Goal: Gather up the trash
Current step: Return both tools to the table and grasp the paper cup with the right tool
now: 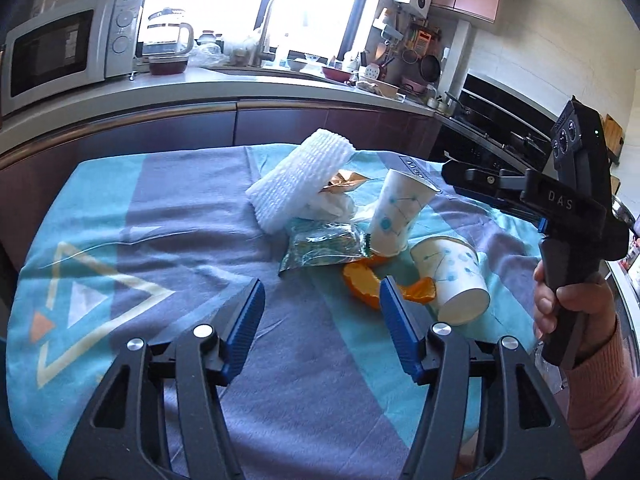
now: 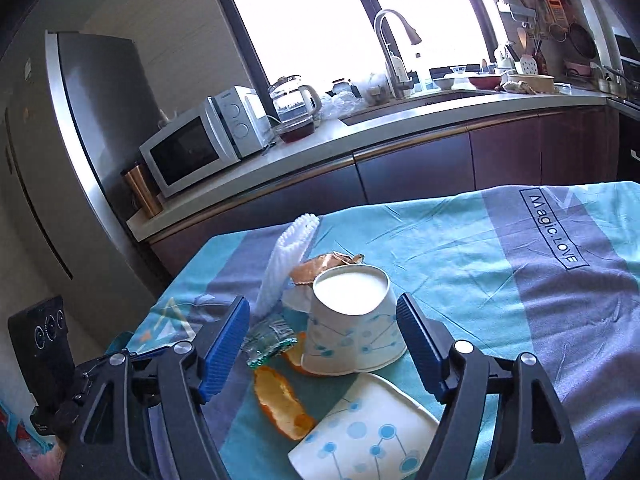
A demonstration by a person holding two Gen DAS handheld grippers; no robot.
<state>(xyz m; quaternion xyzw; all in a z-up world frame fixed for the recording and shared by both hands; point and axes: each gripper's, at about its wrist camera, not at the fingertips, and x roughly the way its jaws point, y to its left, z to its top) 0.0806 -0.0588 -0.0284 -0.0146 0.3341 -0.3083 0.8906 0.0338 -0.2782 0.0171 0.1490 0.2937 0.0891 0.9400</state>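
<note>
On the striped cloth [image 1: 172, 220] in front of us the trash sits in one loose heap: a white foam sleeve [image 1: 298, 178] at the far side, a crumpled gold wrapper [image 1: 344, 184] tucked against it, a green snack packet [image 1: 322, 246], pieces of orange peel [image 1: 362, 280], and two paper cups. In our right wrist view the right gripper [image 2: 324, 344] has its jaws wide apart and empty, and the upside-down cup [image 2: 352, 320] stands straight ahead between the two blue pads, its white base uppermost and its body tipped slightly; neither pad touches it that we can see. The second cup [image 2: 364, 432] lies flattened on its side just below, nearer the camera, with its length running across and toward the right pad. From our left wrist view the left gripper [image 1: 320, 320] is also spread open with nothing in it, hovering over bare cloth short of the heap; the orange peel lies just beyond its right pad and the snack packet a little further ahead. We judge that the right hand is the nearer one to a cup, and that the standing cup already lines up with its opening, so the move turns on going forward and down until the pads bracket the cup's wall. The left hand's [image 1: 568, 300] nearest target looks to be the peel, ahead and slightly to its right.
</note>
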